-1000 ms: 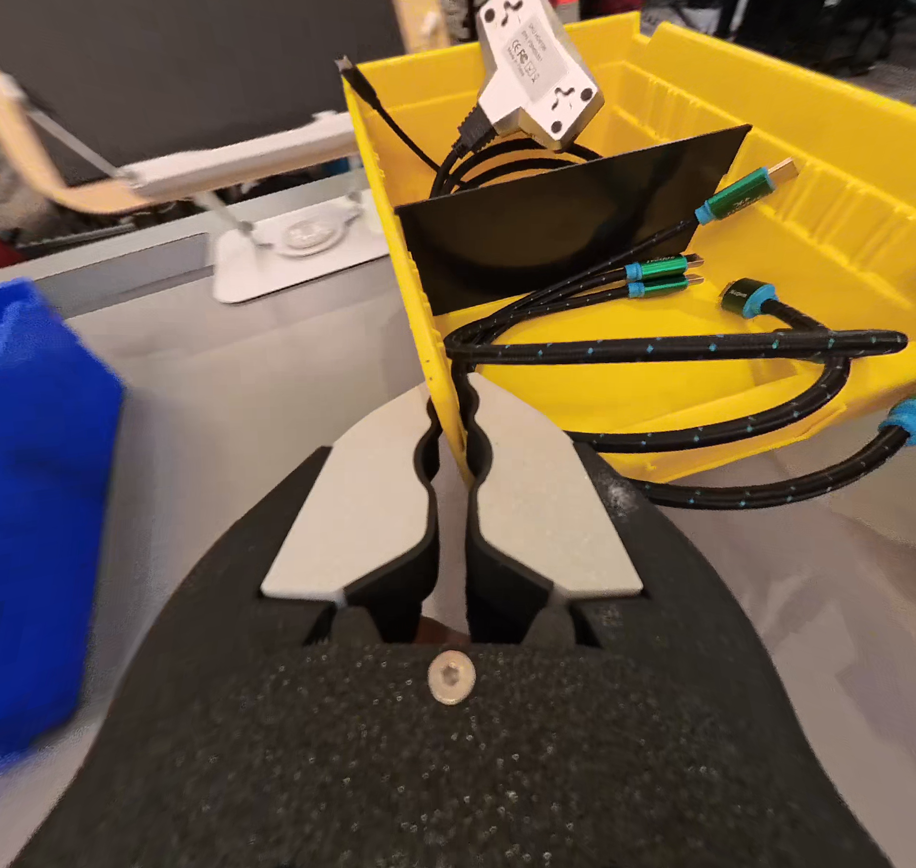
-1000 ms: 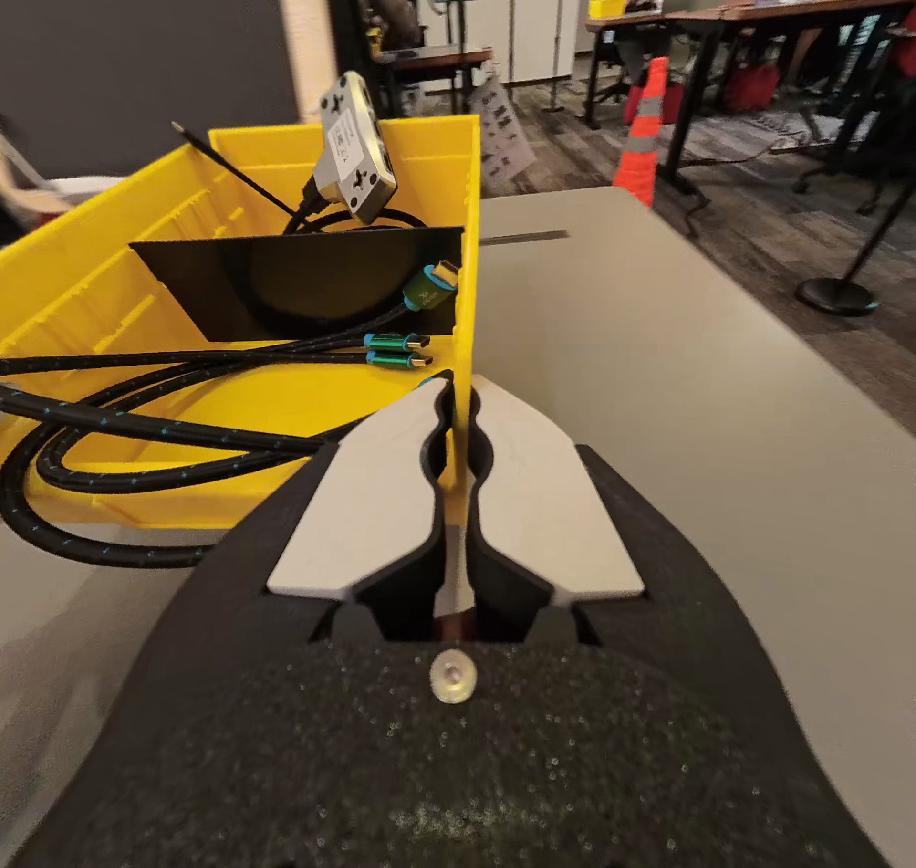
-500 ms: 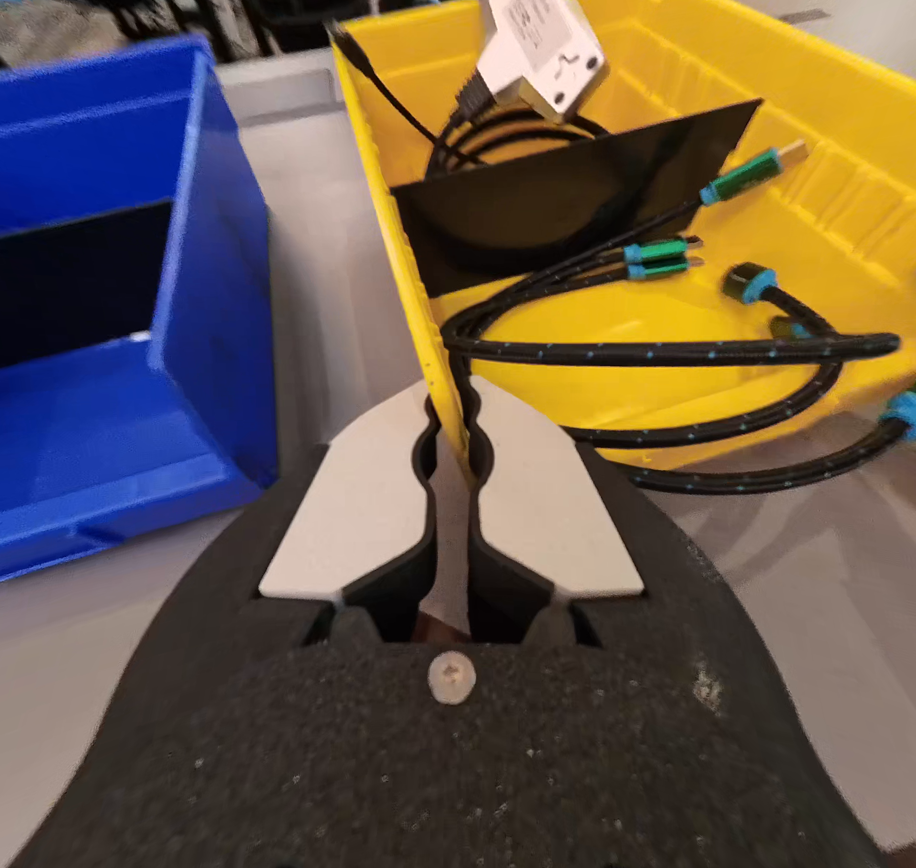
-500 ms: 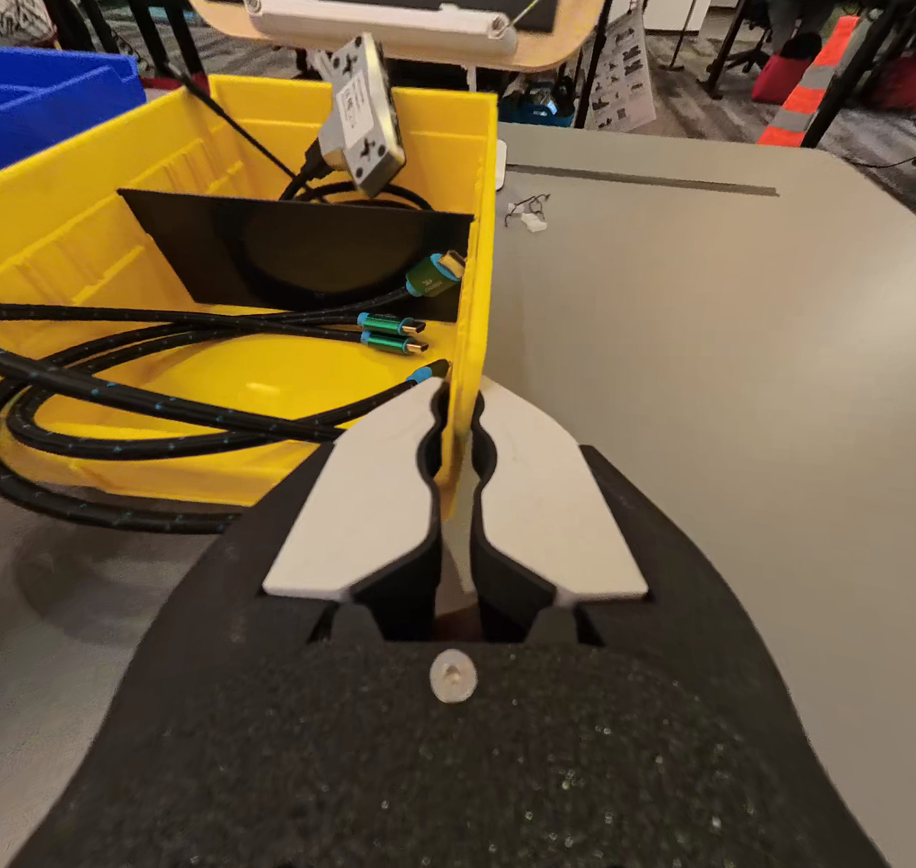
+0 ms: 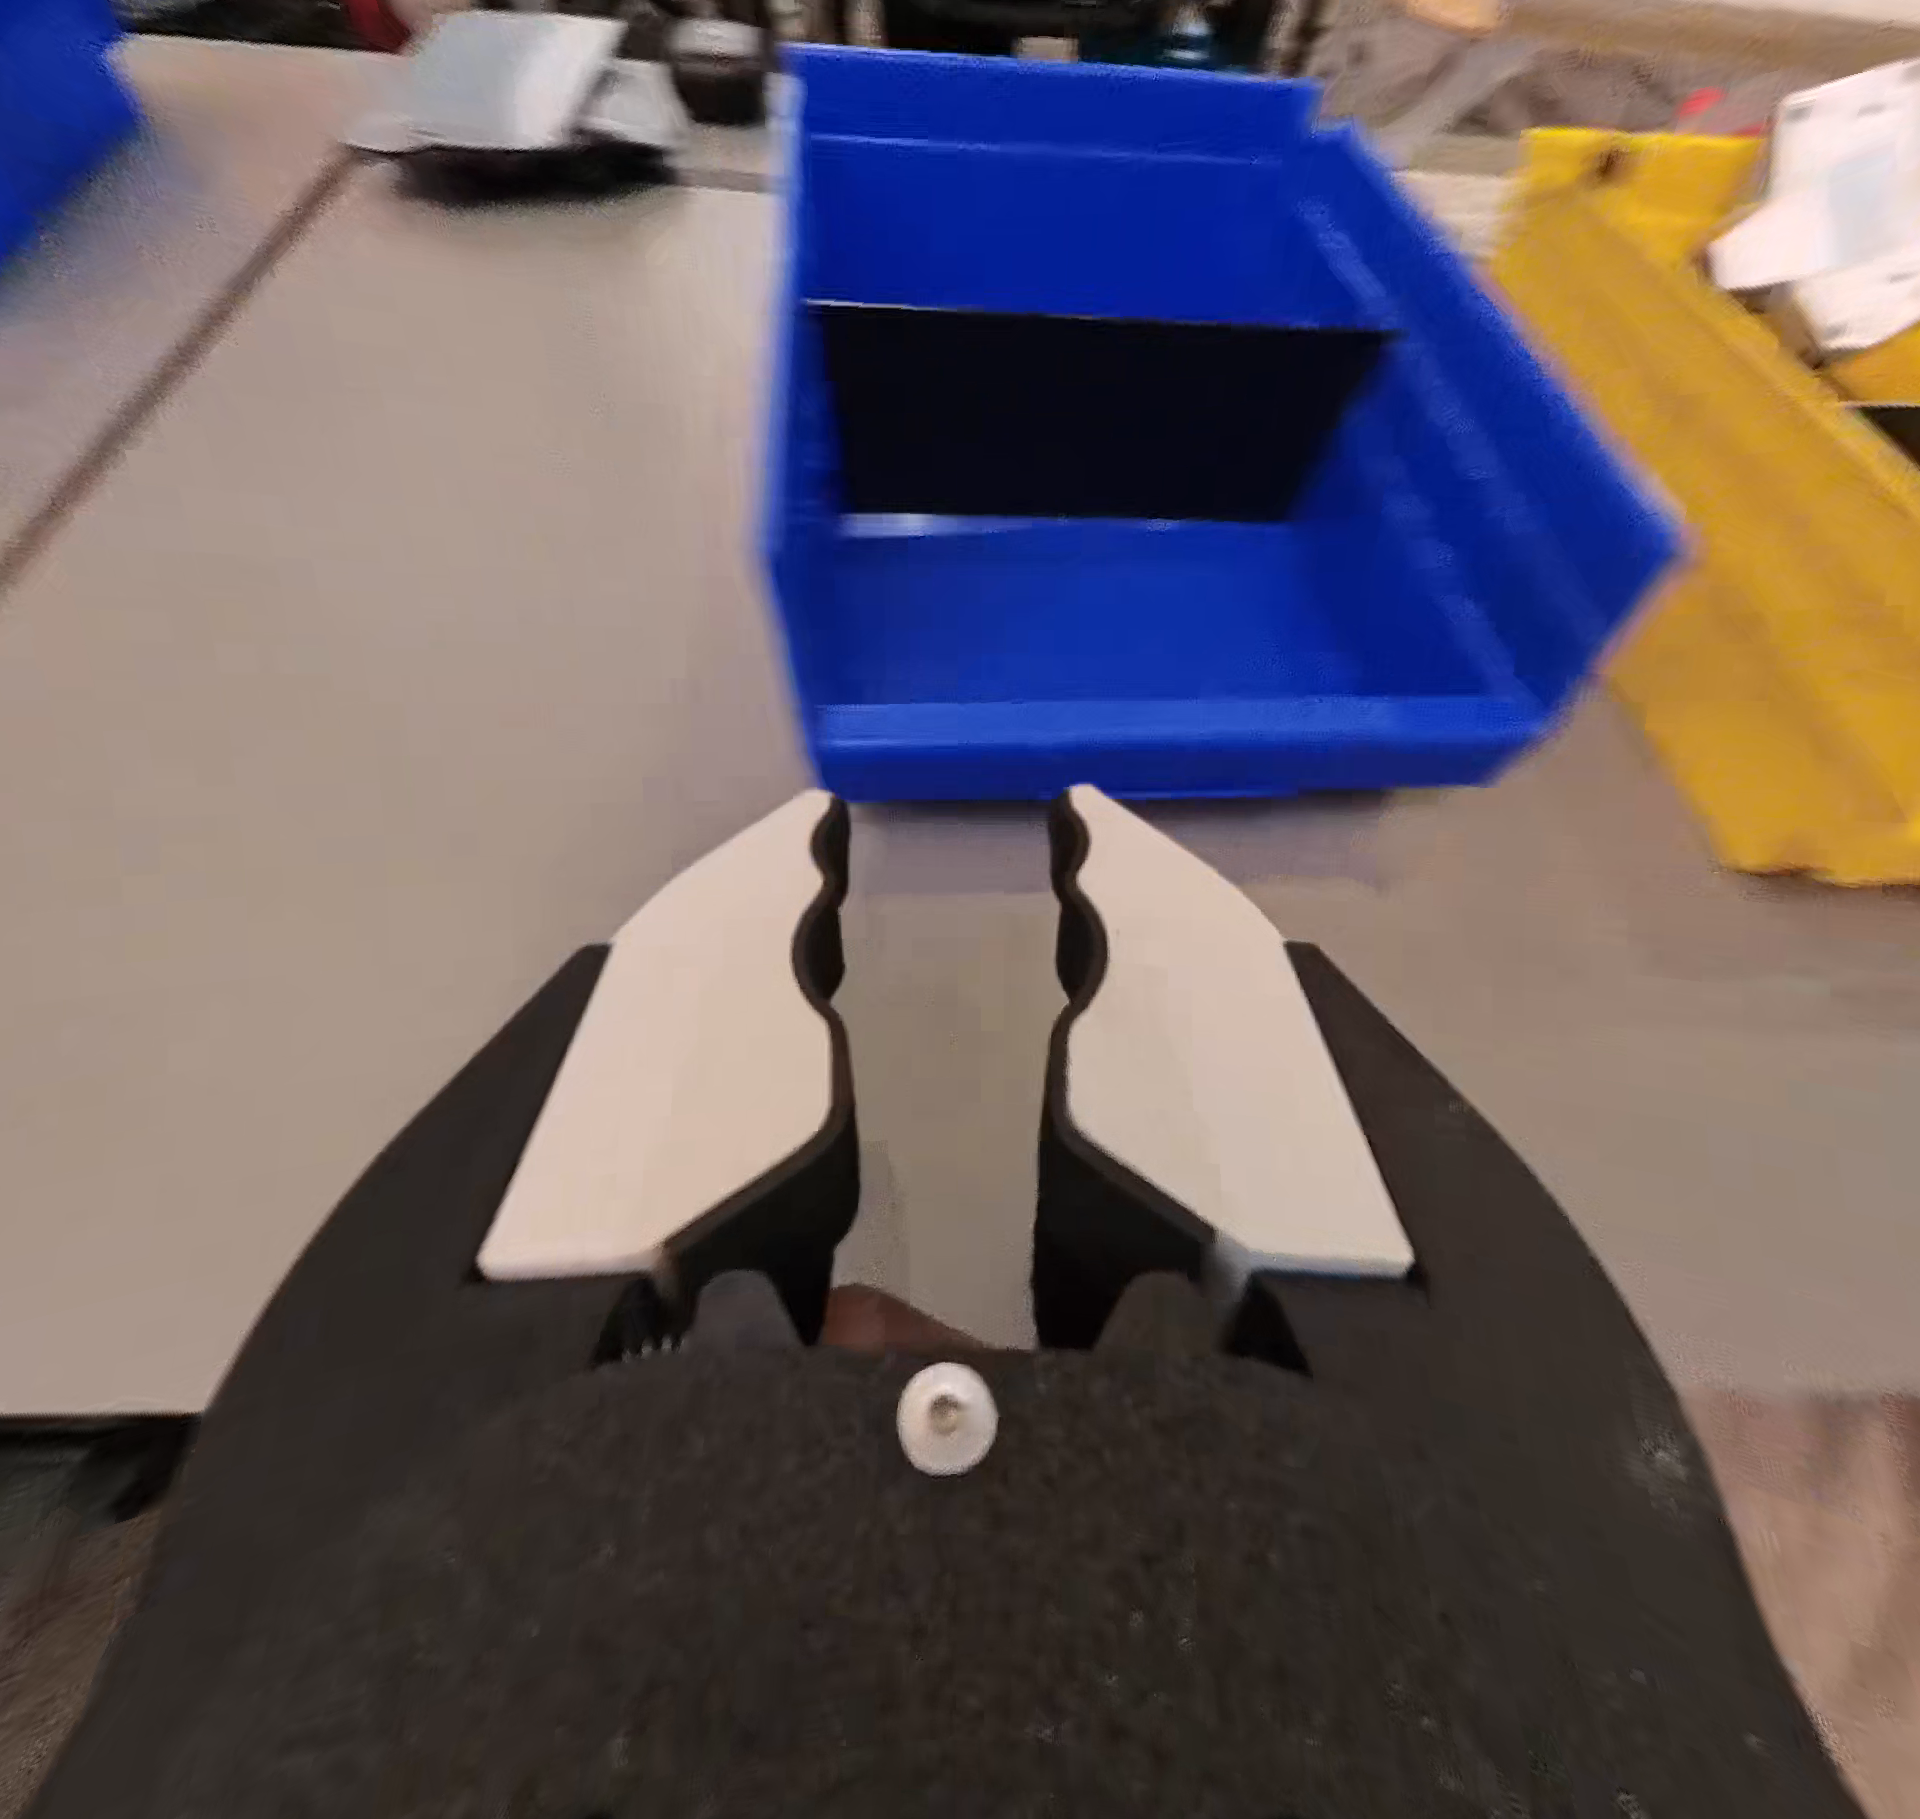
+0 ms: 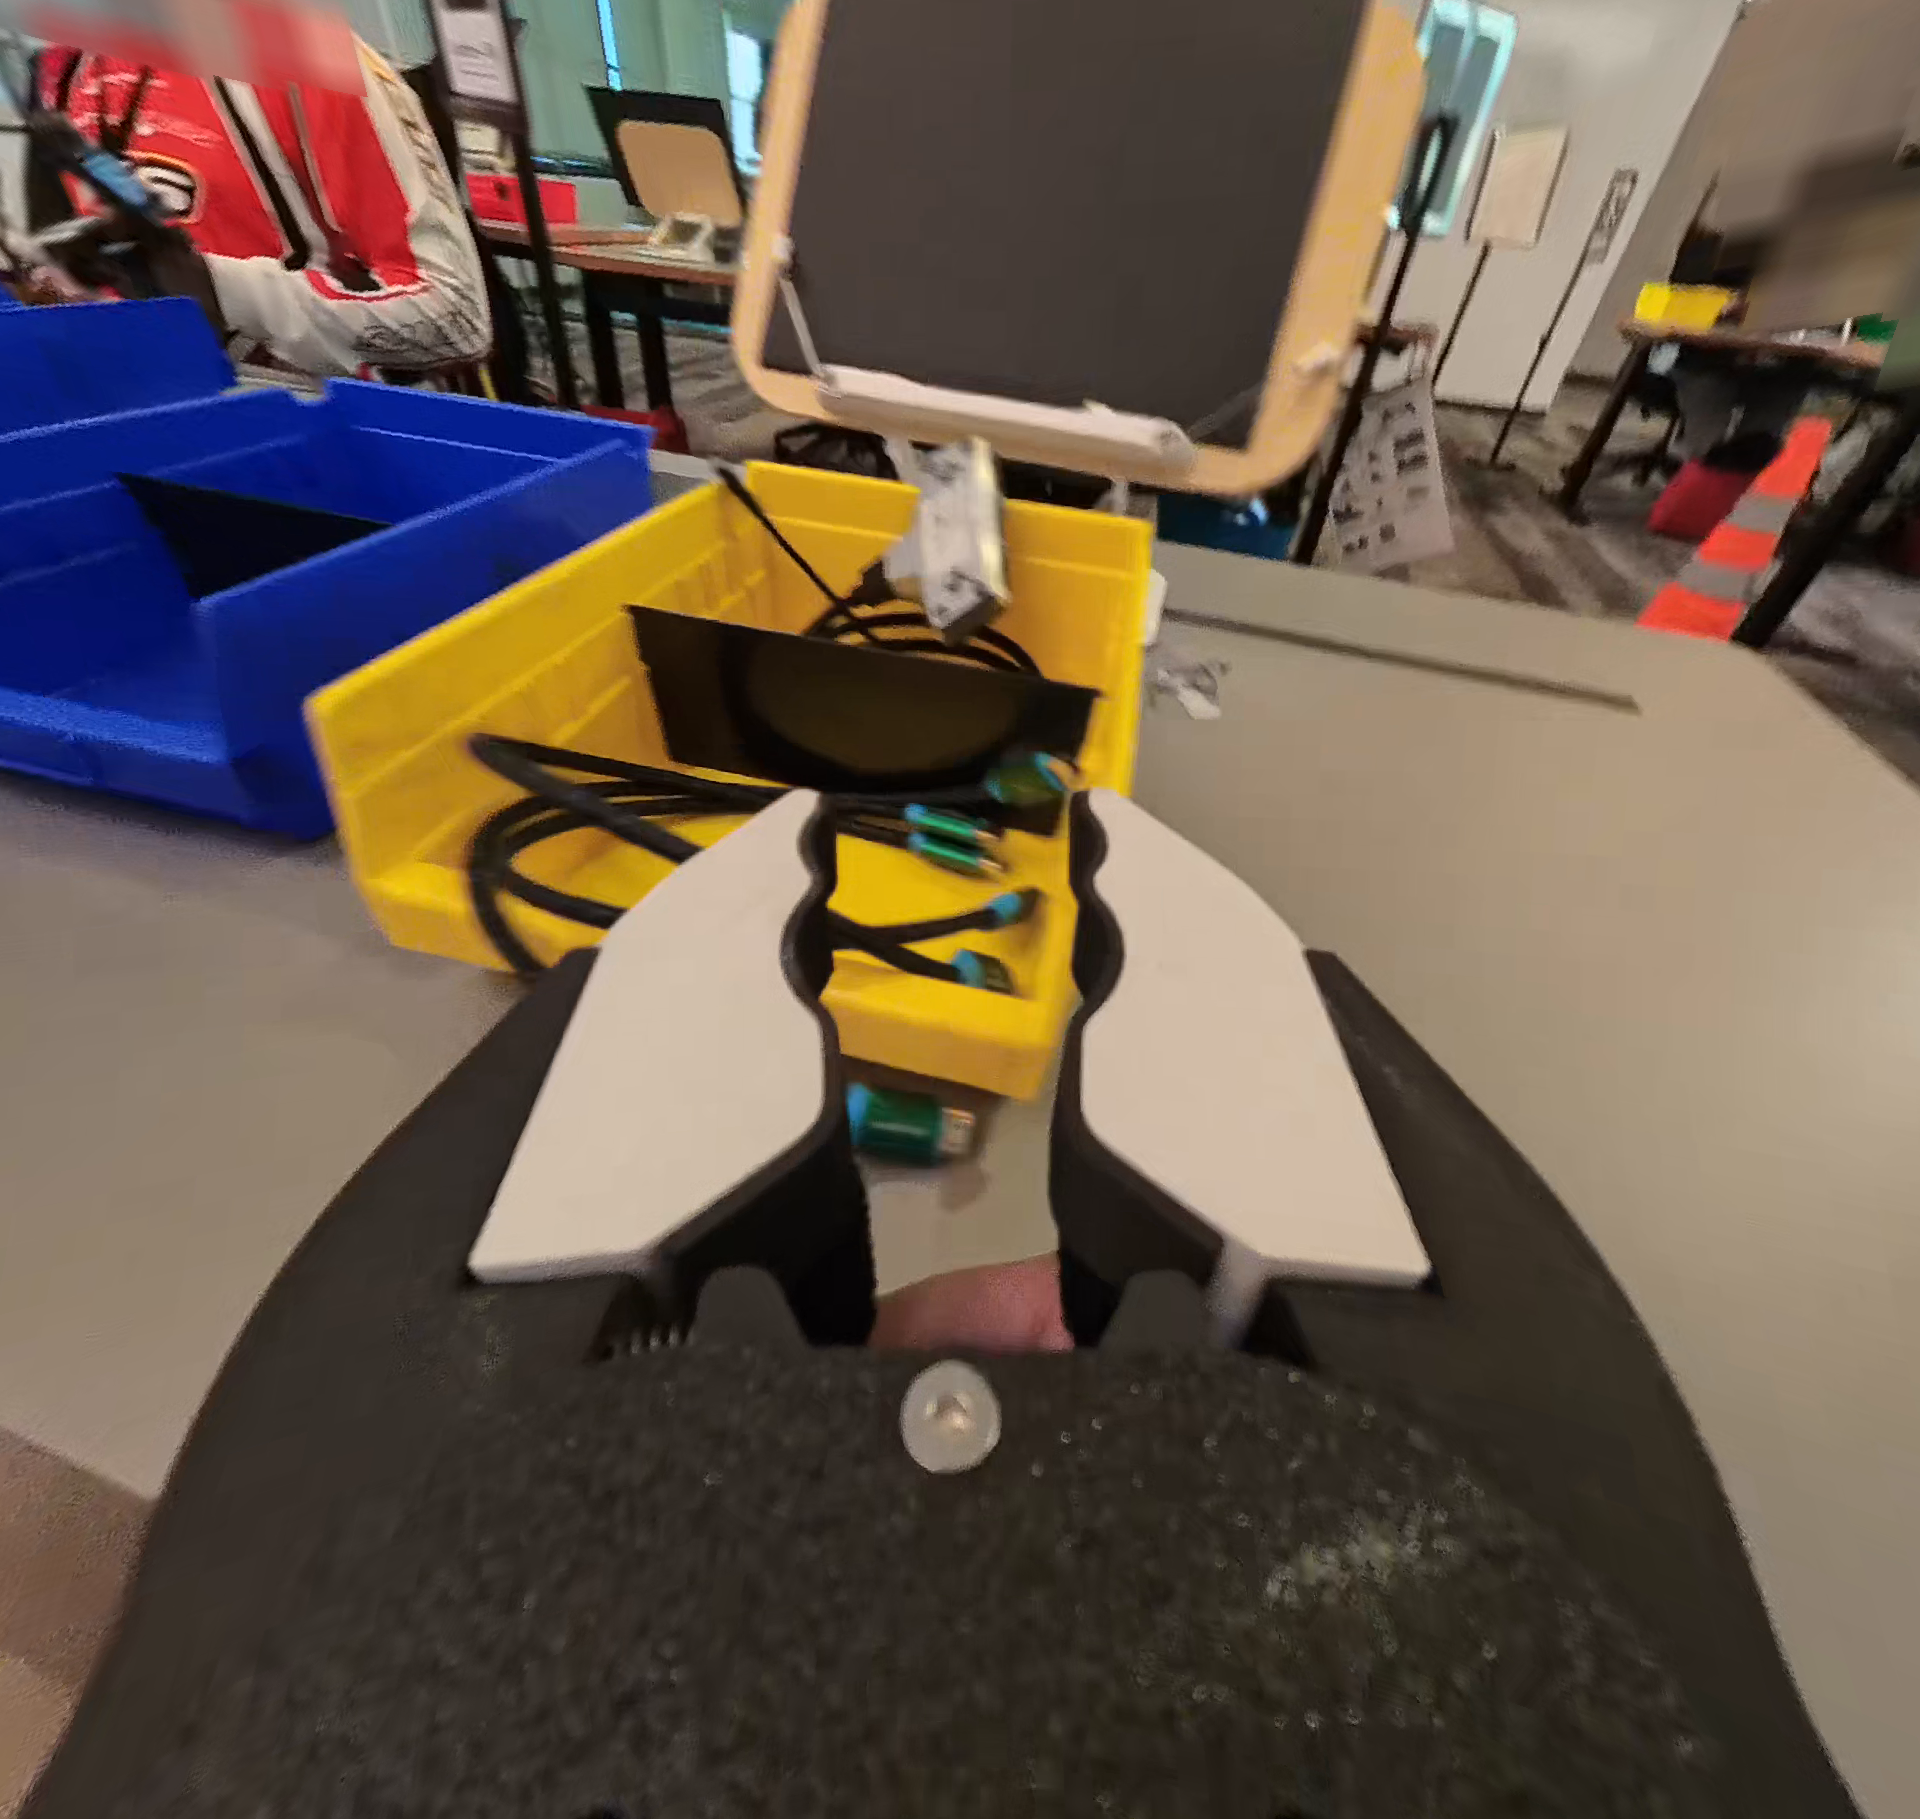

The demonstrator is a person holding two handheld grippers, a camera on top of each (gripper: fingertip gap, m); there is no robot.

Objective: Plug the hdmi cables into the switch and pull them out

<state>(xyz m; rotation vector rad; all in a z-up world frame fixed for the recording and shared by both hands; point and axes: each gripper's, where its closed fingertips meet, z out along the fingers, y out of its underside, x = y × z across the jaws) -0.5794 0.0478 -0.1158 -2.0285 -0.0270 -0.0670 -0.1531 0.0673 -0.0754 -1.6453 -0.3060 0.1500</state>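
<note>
Left wrist view: the left gripper (image 5: 948,813) is seen with its jaws parted and nothing held between them, poised above the grey table (image 5: 364,626). Directly ahead of the fingertips stands a blue bin (image 5: 1143,730), crossed by a black divider (image 5: 1081,419). At the right edge part of a yellow bin (image 5: 1745,647) is visible.

Right wrist view: the blue bin (image 6: 208,647) is shown at left, with the yellow bin (image 6: 468,730) just beside it. Black braided HDMI cables (image 6: 561,834) with green plugs are coiled in the yellow bin's front compartment; one green plug (image 6: 914,1135) lies on the table just in front of the bin. The grey switch (image 6: 956,543) is propped against the rear wall, behind a black divider (image 6: 852,709). The right gripper (image 6: 948,813) is likewise spread and empty, near the bin's front.
</note>
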